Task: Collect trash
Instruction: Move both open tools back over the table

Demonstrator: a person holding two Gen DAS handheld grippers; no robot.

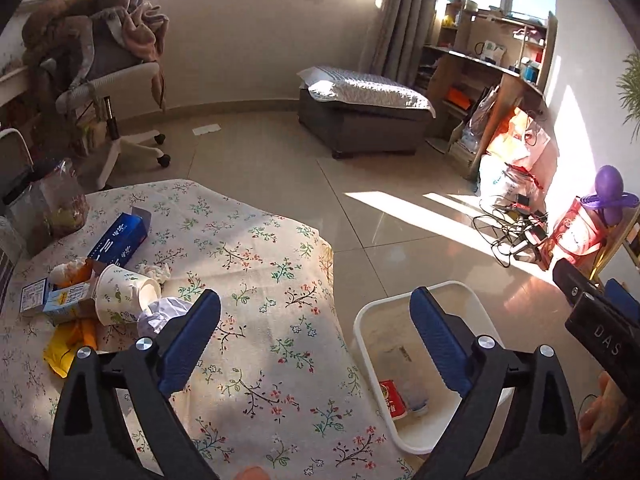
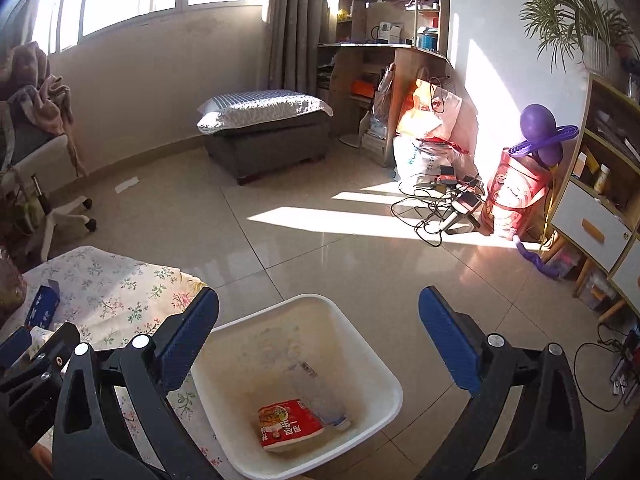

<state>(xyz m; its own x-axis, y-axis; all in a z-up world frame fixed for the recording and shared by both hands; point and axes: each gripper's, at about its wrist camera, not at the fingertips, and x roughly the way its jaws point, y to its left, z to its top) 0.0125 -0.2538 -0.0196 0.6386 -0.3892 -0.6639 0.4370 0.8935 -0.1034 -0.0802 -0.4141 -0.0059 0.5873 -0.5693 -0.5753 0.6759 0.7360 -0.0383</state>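
On the flowered tablecloth [image 1: 256, 320], at about 9 o'clock in the left wrist view, lies the remaining trash: a paper cup [image 1: 120, 294] on its side, a crumpled paper wad [image 1: 160, 316] touching its mouth, a small carton [image 1: 60, 300], a yellow wrapper [image 1: 66, 346], a crumpled tissue [image 1: 154, 270] and a blue box [image 1: 120, 238]. The white bin [image 2: 304, 392] stands on the floor just beside the table edge, at 5 o'clock in the left view and at 6 o'clock in the right view. It already holds a red packet [image 2: 290, 424] and a clear plastic bottle [image 2: 320, 396].

Tool state: the left gripper [image 1: 314, 340] is released, jaws spread wide, holding nothing. The right gripper [image 2: 318, 336] is likewise released and empty, positioned above the bin.

Judged step: acquire the next item with the left gripper. Recommended procedure:

1. Swing the left gripper toward 9 o'clock; the paper wad is nearest to its left finger.
2. Take the wad first. It presses against the cup, so approach from the open side to avoid rolling the cup away.
3. Close fully; crumpled paper compresses and may slip from a loose grasp.
4. For the cup, straddle the wall near the rim, not the whole body.
5. Keep the right gripper away from the bin mouth during transfer
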